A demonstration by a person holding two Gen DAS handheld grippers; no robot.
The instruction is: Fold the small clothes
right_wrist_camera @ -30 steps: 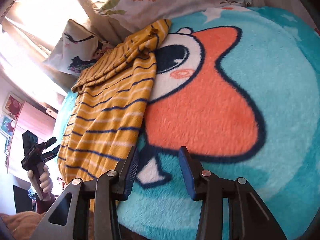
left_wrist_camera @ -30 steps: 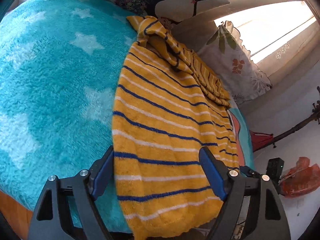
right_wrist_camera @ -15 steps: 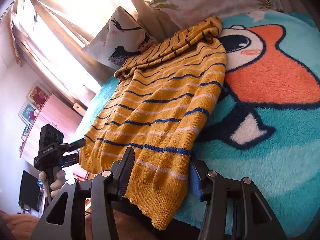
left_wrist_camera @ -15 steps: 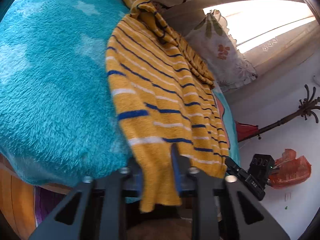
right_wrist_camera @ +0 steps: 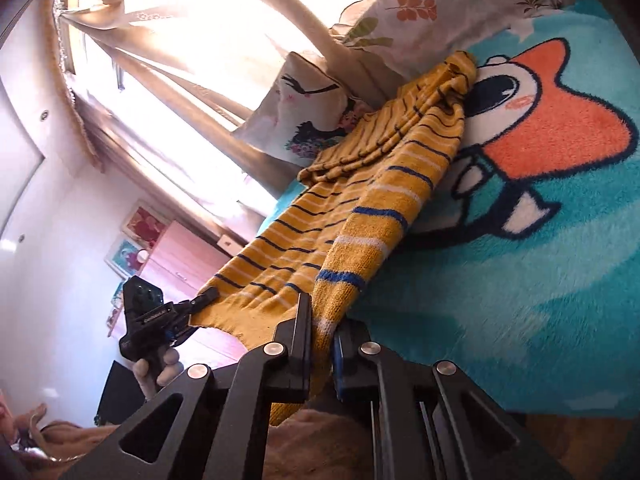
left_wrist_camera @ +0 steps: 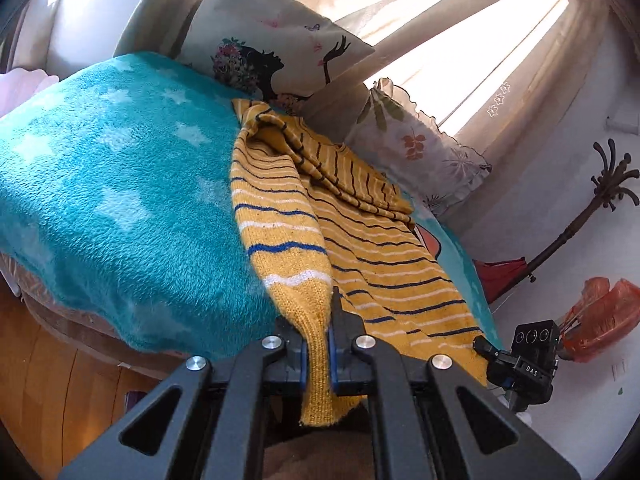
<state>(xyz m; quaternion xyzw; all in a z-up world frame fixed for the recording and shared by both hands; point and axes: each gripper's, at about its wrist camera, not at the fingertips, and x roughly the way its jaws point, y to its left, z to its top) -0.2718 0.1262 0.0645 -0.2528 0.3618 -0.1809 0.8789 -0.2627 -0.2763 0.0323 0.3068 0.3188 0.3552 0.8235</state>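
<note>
A yellow knit sweater (left_wrist_camera: 344,216) with blue and white stripes lies on a teal fleece blanket (left_wrist_camera: 112,208); its sleeves are bunched at the far end by the pillows. My left gripper (left_wrist_camera: 316,344) is shut on the sweater's near left hem corner, lifted off the bed. My right gripper (right_wrist_camera: 322,332) is shut on the near right hem corner of the sweater (right_wrist_camera: 360,208). The hem hangs taut between the two grippers. Each gripper shows in the other's view: the right one (left_wrist_camera: 520,364), the left one (right_wrist_camera: 160,320).
The blanket (right_wrist_camera: 540,272) bears an orange cartoon figure (right_wrist_camera: 552,128). Two printed pillows (left_wrist_camera: 288,56) (left_wrist_camera: 424,148) lean against the curtained window behind. A coat stand (left_wrist_camera: 592,208) stands at right. Wooden floor (left_wrist_camera: 48,384) lies below the bed's edge.
Both grippers have shut on the sweater's hem corners and lifted them off the bed toward me. The right gripper was open around the hem half a second ago.
</note>
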